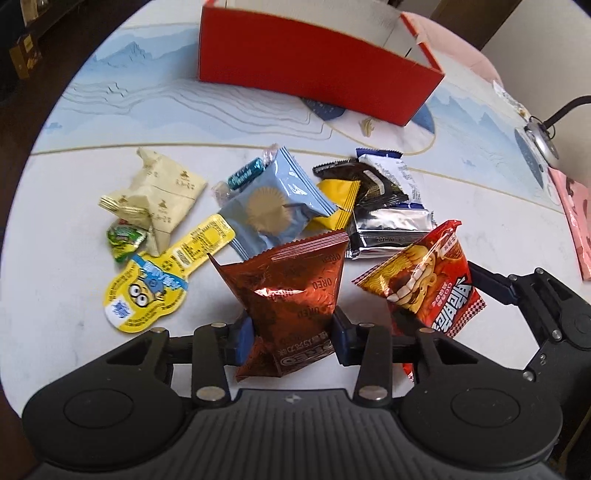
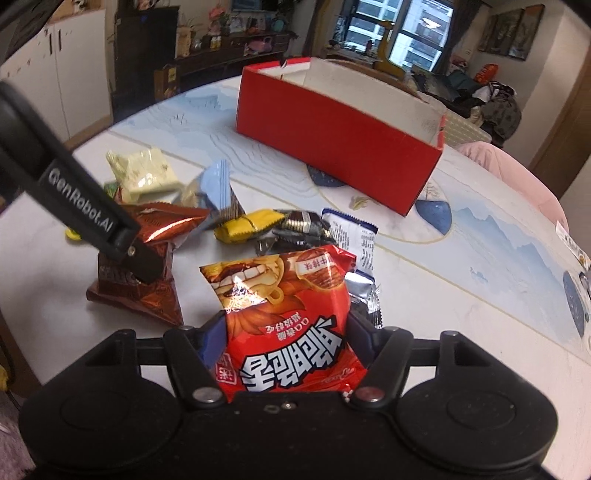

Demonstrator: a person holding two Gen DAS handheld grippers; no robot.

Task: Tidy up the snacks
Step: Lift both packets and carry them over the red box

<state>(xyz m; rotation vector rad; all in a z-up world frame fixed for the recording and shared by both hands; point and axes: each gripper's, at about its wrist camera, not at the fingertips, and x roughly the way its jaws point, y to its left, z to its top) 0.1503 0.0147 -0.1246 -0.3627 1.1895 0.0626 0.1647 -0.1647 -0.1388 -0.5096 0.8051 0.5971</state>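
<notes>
My left gripper [image 1: 291, 332] is shut on a brown foil Oreo packet [image 1: 291, 288]; the packet also shows in the right wrist view [image 2: 155, 229]. My right gripper [image 2: 286, 339] is shut on a red noodle-snack packet [image 2: 288, 317], which shows at the right of the left wrist view [image 1: 424, 280]. Loose snacks lie beyond: a light blue packet [image 1: 273, 206], a yellow packet [image 1: 338, 201], dark and silver packets [image 1: 388, 218], cream packets [image 1: 162, 192], a yellow Minions pouch [image 1: 162, 284]. An open red box [image 1: 314, 70] stands at the back, also in the right wrist view [image 2: 332, 147].
The table has a white and blue landscape cloth [image 1: 147, 96]. A pink item [image 1: 576, 221] lies at the right edge beside a metal lamp base [image 1: 541, 142]. A green candy [image 1: 123, 240] sits at left. Cabinets [image 2: 55, 74] and a window [image 2: 402, 26] lie beyond.
</notes>
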